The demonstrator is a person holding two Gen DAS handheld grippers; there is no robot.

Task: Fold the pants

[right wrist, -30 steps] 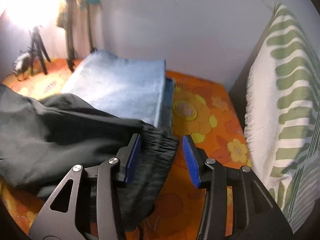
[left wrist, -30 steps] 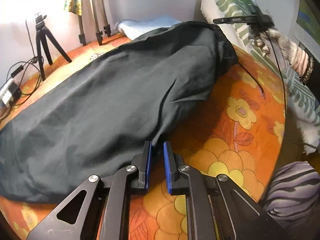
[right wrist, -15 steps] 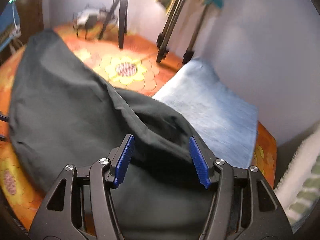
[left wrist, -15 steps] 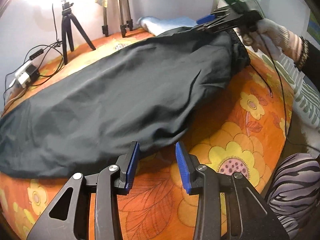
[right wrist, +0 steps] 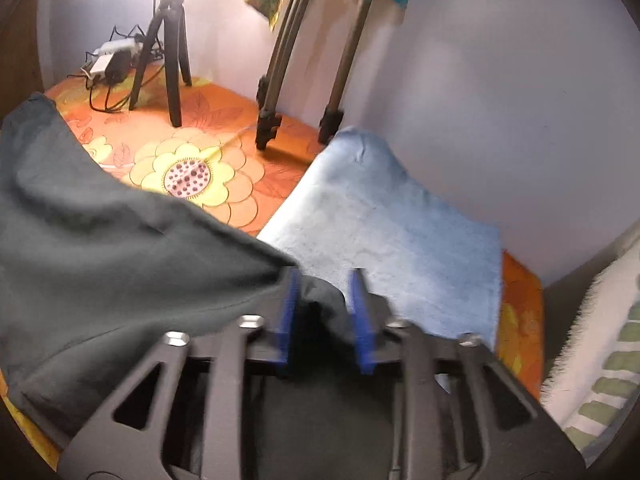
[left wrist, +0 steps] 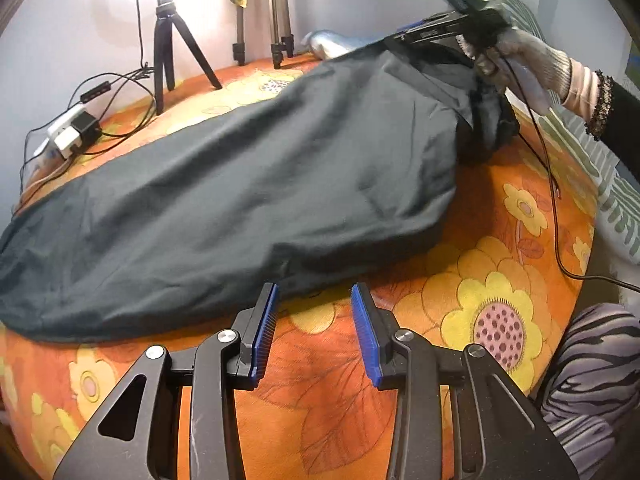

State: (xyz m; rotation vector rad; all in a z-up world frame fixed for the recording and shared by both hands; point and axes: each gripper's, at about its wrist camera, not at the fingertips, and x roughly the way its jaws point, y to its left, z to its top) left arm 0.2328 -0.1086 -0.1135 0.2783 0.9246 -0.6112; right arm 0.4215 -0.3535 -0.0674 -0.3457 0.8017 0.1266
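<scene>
Dark pants [left wrist: 240, 200] spread over your orange flowered bed cover [left wrist: 500, 300], one gripper on each end.

Your left gripper [left wrist: 316, 332], low centre of the left wrist view, hangs with its jaws apart and nothing between them, just short of the pants' near edge. Your right gripper [right wrist: 322, 312] is closing its blue pads [right wrist: 286, 312] around a bunch of the dark fabric at the waist end; in the left view it sits at the upper right, in your gloved hand [left wrist: 516, 56]. Beyond it lies a folded blue towel [right wrist: 400, 232] that the fabric partly overlaps. Tripods [right wrist: 168, 52] and a cabled power strip [left wrist: 68, 136] crowd the upper left, by the wall. A striped green cushion [right wrist: 608, 360] borders the right.
</scene>
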